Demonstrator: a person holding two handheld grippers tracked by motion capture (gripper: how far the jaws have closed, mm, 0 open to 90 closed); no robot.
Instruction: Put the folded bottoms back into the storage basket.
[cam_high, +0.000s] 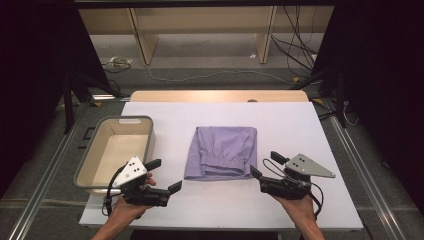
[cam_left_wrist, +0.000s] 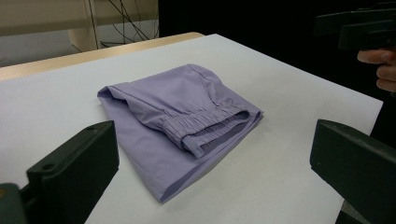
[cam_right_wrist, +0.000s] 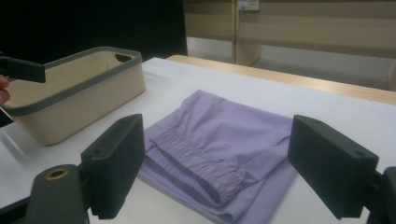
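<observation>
A folded lilac garment (cam_high: 222, 152) with an elastic waistband lies flat in the middle of the white table cover. My left gripper (cam_high: 166, 175) hovers at its near left, jaws wide apart and empty, pointing toward the cloth. In the left gripper view the garment (cam_left_wrist: 187, 121) lies ahead between the two black jaws of that gripper (cam_left_wrist: 212, 140). My right gripper (cam_high: 265, 164) sits at the garment's near right corner, also open with nothing held. In the right gripper view the garment (cam_right_wrist: 224, 135) lies just beyond the spread jaws of that gripper (cam_right_wrist: 215, 154).
A beige bin (cam_high: 115, 150) with a grey rim stands left of the garment, close behind the left hand; it looks empty, and its wall (cam_right_wrist: 79, 88) fills the left of the right gripper view. Bare white cover (cam_high: 290, 125) surrounds the cloth. Cables lie on the floor beyond the table.
</observation>
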